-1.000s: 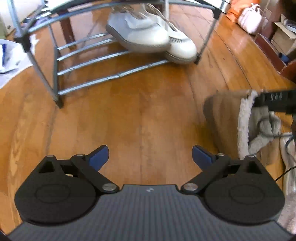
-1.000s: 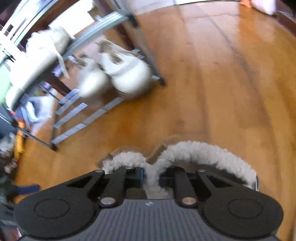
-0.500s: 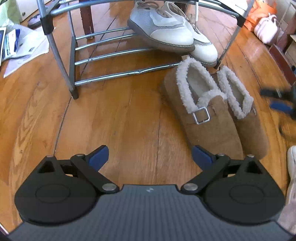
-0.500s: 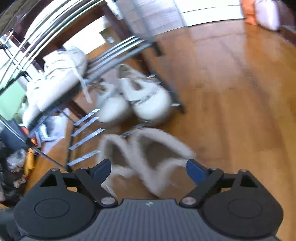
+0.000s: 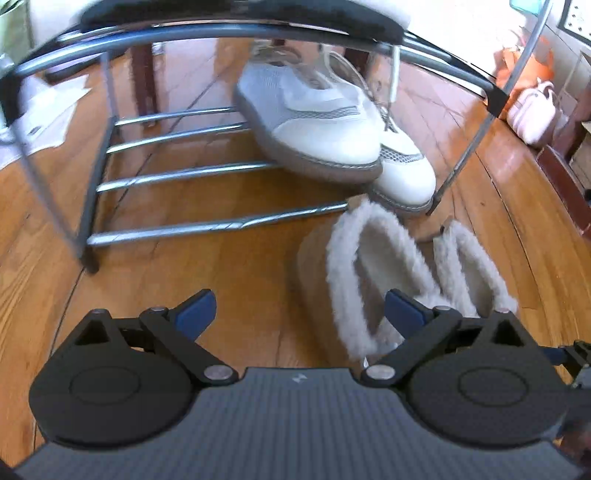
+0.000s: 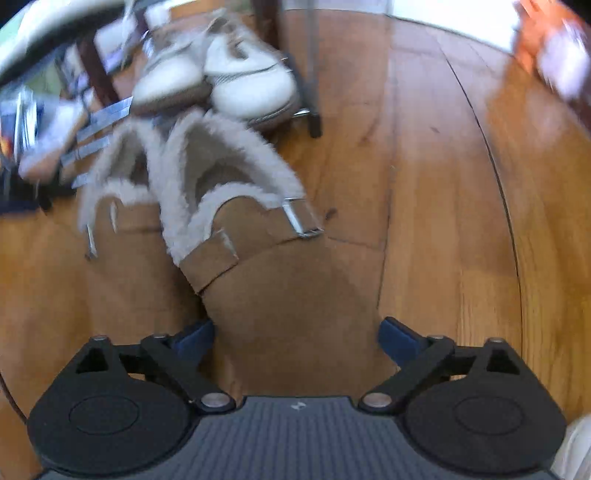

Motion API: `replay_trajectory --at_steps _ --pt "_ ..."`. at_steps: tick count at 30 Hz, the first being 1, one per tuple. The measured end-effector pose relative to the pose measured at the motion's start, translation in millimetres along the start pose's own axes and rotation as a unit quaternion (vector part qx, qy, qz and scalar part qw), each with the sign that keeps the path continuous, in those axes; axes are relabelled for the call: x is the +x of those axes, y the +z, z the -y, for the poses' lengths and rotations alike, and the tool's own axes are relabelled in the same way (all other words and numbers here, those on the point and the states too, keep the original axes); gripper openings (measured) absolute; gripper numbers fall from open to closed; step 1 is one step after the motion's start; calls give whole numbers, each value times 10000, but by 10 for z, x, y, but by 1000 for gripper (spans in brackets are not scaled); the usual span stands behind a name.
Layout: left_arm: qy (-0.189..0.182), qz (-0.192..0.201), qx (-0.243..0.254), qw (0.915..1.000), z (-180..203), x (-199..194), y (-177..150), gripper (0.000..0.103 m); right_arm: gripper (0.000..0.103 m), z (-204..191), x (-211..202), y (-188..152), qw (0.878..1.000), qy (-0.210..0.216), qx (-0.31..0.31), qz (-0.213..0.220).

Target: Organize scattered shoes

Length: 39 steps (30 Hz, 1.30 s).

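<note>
My right wrist view was smeared by motion: the clutter (image 6: 40, 122) at upper left was unreadable. My left gripper (image 5: 299, 314) hid the toes of the fleece-lined slippers (image 5: 373, 280), and the frame's top edge cut off the rack (image 5: 236, 33).

The bottom tier of the metal shoe rack (image 5: 177, 177) is bare on its left half, so a gripper could pass there beneath the upper rail (image 5: 236, 31). The right half is blocked by a pair of white sneakers (image 5: 317, 122). Two brown fleece-lined slippers (image 5: 365, 266) lie on the wooden floor (image 5: 221, 280) just before the rack's right leg (image 5: 465, 155). Floor to their left is open.
</note>
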<state>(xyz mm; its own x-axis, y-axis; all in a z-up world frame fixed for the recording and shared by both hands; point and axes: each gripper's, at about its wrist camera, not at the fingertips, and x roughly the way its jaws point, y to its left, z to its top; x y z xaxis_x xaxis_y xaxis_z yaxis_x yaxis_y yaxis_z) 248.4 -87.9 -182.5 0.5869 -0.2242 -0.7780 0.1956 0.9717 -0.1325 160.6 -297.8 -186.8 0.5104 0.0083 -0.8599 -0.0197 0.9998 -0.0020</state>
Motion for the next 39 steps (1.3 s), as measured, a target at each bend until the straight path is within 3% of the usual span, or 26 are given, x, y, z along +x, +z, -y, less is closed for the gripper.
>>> replay_trajectory --at_steps 1,3,6,9,11,12,15,19,21,23,26,29,33,39 --pt "38 -25 36 10000 15 45 6 100 93 -34 19 3 9999 -54 -143 45" --pt "101 -107 91 9999 39 160 8 100 76 -31 18 22 9997 -14 -185 152" --pt "90 -221 46 9997 47 274 -26 100 64 142 -76 82 9973 298 631 221" --pt "-43 -63 56 10000 76 274 -93 89 64 240 -131 100 9893 725 1221 326" --pt "-213 -13 277 9994 123 265 -122 47 69 250 -134 87 9882 839 1211 425" --pt "-254 -42 350 9991 140 269 -131 43 77 230 -133 76 9896 809 1075 501" --pt "-205 -115 471 9986 172 294 -152 45 86 167 -102 60 9932 659 797 536" --pt "-325 -258 187 9990 67 365 -148 57 95 41 9 43 9977 441 332 399" --pt "-509 -399 -124 9978 -27 467 -158 54 98 -38 115 27 9985 368 92 402" --pt "-511 -449 -103 9976 -25 520 -161 49 100 51 224 49 9964 634 433 369" --pt "-639 -387 106 9972 98 441 -174 29 86 116 247 108 9929 836 734 425" --pt "-598 -303 328 9972 172 324 -207 29 82 66 148 113 9910 975 887 222" --pt "-810 -290 251 9960 104 154 -244 30 82 52 0 59 9897 1067 930 201" --pt "-928 -84 409 9948 170 -208 -216 31 82 108 -307 54 9853 1305 965 537"
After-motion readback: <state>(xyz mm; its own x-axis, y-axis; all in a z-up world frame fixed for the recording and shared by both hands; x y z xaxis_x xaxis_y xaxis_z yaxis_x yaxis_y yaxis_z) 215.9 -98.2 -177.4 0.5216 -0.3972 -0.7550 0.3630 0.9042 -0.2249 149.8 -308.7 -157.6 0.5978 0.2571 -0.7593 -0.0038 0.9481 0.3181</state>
